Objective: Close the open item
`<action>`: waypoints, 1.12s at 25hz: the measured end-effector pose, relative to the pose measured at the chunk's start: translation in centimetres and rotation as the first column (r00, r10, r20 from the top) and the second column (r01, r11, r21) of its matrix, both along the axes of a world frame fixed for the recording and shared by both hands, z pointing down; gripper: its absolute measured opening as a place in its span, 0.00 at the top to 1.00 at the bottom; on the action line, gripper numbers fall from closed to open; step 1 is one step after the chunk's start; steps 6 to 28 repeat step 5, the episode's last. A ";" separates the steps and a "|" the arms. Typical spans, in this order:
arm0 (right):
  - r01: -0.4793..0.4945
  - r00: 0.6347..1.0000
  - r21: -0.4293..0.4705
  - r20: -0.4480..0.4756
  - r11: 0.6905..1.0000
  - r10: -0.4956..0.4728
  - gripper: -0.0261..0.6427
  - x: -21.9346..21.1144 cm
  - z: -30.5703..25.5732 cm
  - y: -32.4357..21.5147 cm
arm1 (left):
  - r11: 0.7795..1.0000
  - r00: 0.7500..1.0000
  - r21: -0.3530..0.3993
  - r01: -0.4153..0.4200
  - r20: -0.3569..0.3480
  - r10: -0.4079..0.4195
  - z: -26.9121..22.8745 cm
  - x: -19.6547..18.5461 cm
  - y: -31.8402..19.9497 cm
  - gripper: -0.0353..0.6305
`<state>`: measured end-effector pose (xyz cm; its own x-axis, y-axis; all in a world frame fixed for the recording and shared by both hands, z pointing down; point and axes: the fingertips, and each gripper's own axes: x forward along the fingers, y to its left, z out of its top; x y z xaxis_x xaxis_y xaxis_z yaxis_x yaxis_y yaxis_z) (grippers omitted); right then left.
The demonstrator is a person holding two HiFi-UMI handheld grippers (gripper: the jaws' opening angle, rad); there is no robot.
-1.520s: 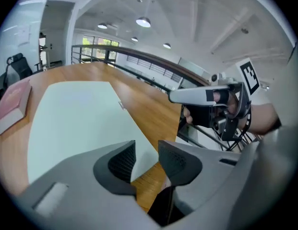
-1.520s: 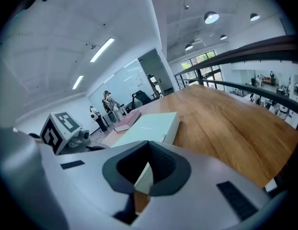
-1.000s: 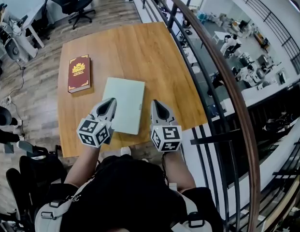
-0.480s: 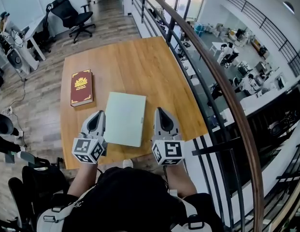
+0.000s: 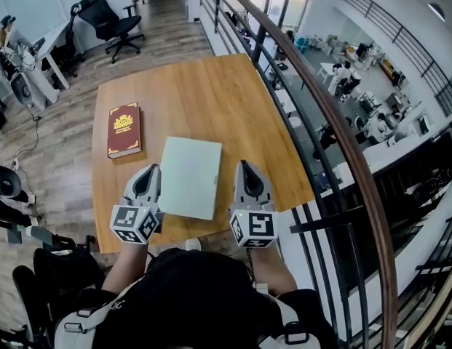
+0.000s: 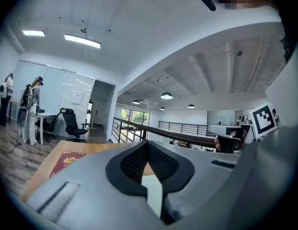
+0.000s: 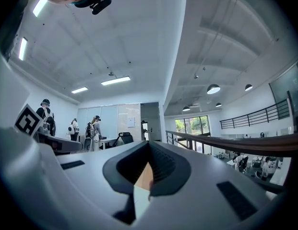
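Observation:
A pale green laptop [image 5: 188,176] lies shut and flat on the wooden table [image 5: 204,93], near its front edge. My left gripper [image 5: 150,171] hovers at the laptop's left side, jaws shut with nothing between them. My right gripper [image 5: 244,167] hovers just off the laptop's right edge, also shut and empty. In the left gripper view my left gripper [image 6: 149,145] points over the table, and a strip of the laptop [image 6: 153,195] shows through the notch behind the jaws. My right gripper [image 7: 148,145] in its own view points the same way, with wood and laptop showing through its notch.
A dark red book [image 5: 124,129] with gold print lies closed at the table's left side, also visible as the book [image 6: 67,160] in the left gripper view. A black railing [image 5: 313,100] runs along the table's right. An office chair [image 5: 109,13] stands beyond the far edge.
Both grippers have drawn back from the laptop toward the person and apart; the left one came off the lid to the laptop's left side. The laptop stays shut.

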<state>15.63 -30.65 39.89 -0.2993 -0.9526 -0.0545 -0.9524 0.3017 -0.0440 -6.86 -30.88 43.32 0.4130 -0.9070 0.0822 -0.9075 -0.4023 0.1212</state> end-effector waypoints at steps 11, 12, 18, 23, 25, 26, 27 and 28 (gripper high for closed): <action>-0.004 1.000 -0.014 -0.014 1.000 0.004 0.96 -0.2 0.7 0.2 | 1.000 1.000 -0.005 0.014 0.000 -0.014 0.3 -0.3 0.2 0.94; -0.004 1.000 -0.014 -0.014 1.000 0.004 0.96 -0.2 0.7 0.2 | 1.000 1.000 -0.005 0.014 0.000 -0.014 0.3 -0.3 0.2 0.94; -0.004 1.000 -0.014 -0.014 1.000 0.004 0.96 -0.2 0.7 0.2 | 1.000 1.000 -0.005 0.014 0.000 -0.014 0.3 -0.3 0.2 0.94; -0.004 1.000 -0.014 -0.014 1.000 0.004 0.96 -0.2 0.7 0.2 | 1.000 1.000 -0.005 0.014 0.000 -0.014 0.3 -0.3 0.2 0.94; -0.004 1.000 -0.014 -0.014 1.000 0.004 0.96 -0.2 0.7 0.2 | 1.000 1.000 -0.005 0.014 0.000 -0.014 0.3 -0.3 0.2 0.94; -0.004 1.000 -0.014 -0.014 1.000 0.004 0.96 -0.2 0.7 0.2 | 1.000 1.000 -0.005 0.014 0.000 -0.014 0.3 -0.3 0.2 0.94; -0.004 1.000 -0.014 -0.014 1.000 0.004 0.96 -0.2 0.7 0.2 | 1.000 1.000 -0.005 0.014 0.000 -0.014 0.3 -0.3 0.2 0.94; -0.004 1.000 -0.014 -0.014 1.000 0.004 0.96 -0.2 0.7 0.2 | 1.000 1.000 -0.005 0.014 0.000 -0.014 0.3 -0.3 0.2 0.94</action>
